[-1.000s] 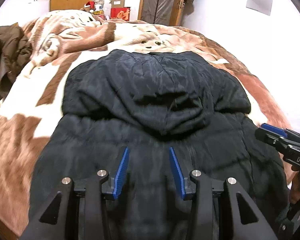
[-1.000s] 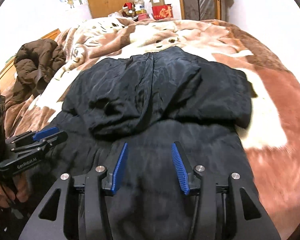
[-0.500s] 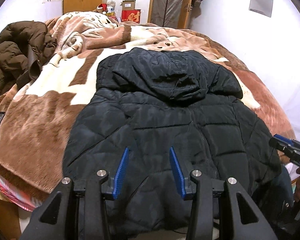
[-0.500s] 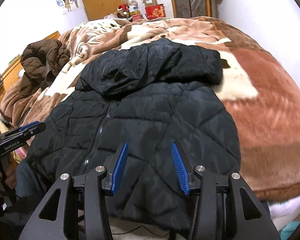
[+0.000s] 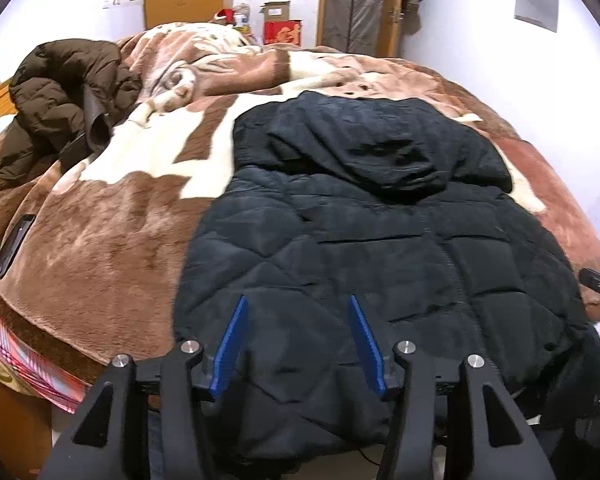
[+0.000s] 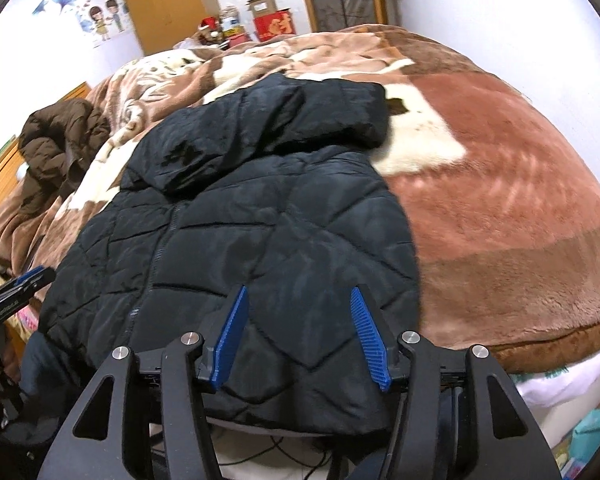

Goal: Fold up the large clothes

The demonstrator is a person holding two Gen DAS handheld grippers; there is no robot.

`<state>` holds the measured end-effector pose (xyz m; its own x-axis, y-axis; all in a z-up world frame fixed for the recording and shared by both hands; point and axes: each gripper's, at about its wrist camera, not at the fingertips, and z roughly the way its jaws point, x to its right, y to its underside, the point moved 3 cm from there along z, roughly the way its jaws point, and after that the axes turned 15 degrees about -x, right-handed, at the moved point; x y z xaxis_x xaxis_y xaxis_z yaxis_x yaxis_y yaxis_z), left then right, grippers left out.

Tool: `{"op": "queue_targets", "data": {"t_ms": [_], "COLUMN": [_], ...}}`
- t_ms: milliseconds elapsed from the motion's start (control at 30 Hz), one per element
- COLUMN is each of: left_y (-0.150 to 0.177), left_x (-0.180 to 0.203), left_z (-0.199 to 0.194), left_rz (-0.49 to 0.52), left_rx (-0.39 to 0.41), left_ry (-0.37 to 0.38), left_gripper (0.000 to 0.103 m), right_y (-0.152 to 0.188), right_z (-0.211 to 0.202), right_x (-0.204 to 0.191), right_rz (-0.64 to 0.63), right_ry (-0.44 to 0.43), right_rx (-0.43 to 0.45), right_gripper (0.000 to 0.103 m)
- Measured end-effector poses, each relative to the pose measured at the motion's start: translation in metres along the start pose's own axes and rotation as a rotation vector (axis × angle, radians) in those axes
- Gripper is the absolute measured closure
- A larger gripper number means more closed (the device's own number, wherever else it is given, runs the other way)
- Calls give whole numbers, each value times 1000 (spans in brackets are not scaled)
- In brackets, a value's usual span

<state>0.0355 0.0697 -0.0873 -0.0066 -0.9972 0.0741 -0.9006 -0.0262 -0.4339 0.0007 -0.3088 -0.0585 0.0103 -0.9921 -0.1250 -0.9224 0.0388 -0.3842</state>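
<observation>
Jacket [image 5: 380, 248], black and quilted, lies front-up on the brown-and-cream blanket [image 5: 112, 240] that covers the bed, its hood [image 5: 384, 156] folded down over the chest on the side away from me and its hem hanging over the blanket's near edge. I take the padding to be soft, puffy and light for its bulk; the shell looks smooth and faintly shiny, so I expect it to slide on itself and spring back from a crease. I judge a pinch through a full thickness of padding, at the hem corners or the side seams, to hold better than one on the flat panels. Left gripper [image 5: 298, 340] hovers over the hem on the jacket's left half, its blue pads parted about halfway with only air between them; its jaws have just been opening. Right gripper [image 6: 300, 334] hovers over the hem on the jacket's right half, likewise partly spread and empty, its jaws also just opened further. Sleeves are not visible, perhaps tucked beneath. A brown coat [image 5: 64, 92] lies heaped well apart from the jacket, towards the blanket's far left corner.
</observation>
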Motion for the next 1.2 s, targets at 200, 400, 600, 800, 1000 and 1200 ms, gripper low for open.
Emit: {"op": "queue_targets", "data": {"t_ms": [200,400,600,800,1000,1200], "left_y": [-4,-6,1,11,12,0], "left_x": [-40,-74,-80,-56,-47,-38], "left_z": [18,45,62,67,71,42], "left_rz": [-62,-125,-152,-119,-91,-44], "left_rx": [-19,-71,-117,-150,-185,-140], "left_ry": [-39,-52,4,76,37,68], "left_gripper": [43,38,35,35,48,86], "right_y": [-3,-1,5,12,13,3], "right_z": [11,29,44,52,55,31], "right_x": [28,56,60,44,41,33], "right_rz": [84,177,218,185,179,169], "right_ry": [31,7,-66,-122,-100,-159], "right_rx": [-26,-93,-168,-225,-250,-198], "right_gripper": [49,49,48,47,60,89]}}
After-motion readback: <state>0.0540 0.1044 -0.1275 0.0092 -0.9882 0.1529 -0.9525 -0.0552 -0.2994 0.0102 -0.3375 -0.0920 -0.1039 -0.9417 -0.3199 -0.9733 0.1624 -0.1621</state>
